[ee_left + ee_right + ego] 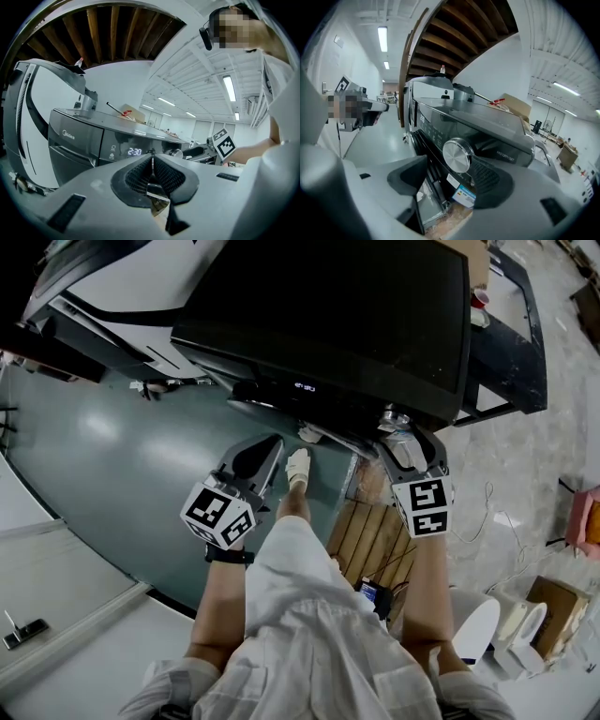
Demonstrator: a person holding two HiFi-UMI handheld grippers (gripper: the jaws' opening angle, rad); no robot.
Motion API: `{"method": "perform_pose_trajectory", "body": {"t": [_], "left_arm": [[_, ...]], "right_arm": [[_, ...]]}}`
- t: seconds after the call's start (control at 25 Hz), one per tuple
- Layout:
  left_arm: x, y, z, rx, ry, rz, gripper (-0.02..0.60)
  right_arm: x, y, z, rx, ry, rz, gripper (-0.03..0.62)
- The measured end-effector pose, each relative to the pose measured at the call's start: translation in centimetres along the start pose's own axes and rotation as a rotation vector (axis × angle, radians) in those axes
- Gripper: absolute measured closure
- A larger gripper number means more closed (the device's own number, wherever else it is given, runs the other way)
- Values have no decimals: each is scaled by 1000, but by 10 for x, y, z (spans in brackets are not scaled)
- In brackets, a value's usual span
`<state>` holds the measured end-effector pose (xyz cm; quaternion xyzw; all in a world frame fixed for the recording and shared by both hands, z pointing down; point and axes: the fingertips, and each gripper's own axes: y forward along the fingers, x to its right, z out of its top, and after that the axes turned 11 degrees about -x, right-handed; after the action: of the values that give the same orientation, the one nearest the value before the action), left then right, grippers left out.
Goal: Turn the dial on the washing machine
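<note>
**Operator and handheld rig: appearance**

Pale grey moulded-shell left gripper (152, 165) and matching right gripper (450, 174); black ribbed pads (486, 176) line the jaws. Behind the jaws each carries a white cube (217, 512) printed with black square markers. Operator wears white short-sleeved clothing (309, 652). Black wristband (230, 556) sits behind the left cube.

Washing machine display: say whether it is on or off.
On. The display shows lit digits, 2:30, in the left gripper view.

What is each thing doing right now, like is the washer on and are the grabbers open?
washing machine: on, display lit.
left gripper: shut, empty.
right gripper: open, empty.
dial: not gripped, just ahead of the right gripper's parted jaws.
</note>
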<state>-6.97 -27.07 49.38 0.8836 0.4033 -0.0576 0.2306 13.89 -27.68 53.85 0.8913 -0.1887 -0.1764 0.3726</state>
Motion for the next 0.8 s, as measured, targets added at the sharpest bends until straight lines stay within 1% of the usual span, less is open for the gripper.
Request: {"method": "perform_pose_trajectory", "body": {"t": [0.16, 0.36, 0.6, 0.8], "left_arm": [[-1, -1, 0, 1, -2, 1, 565], [-1, -1, -1, 1, -3, 1, 565], [-1, -4, 1, 7, -3, 9, 565], [5, -6, 5, 14, 6, 11, 565]], "right_arm": [[0, 1, -1, 2, 18, 5, 299], [-1, 5, -12, -37, 21, 17, 295], [1, -3, -13, -20, 36, 11, 304], [4, -18, -16, 21, 108, 24, 304]]}}
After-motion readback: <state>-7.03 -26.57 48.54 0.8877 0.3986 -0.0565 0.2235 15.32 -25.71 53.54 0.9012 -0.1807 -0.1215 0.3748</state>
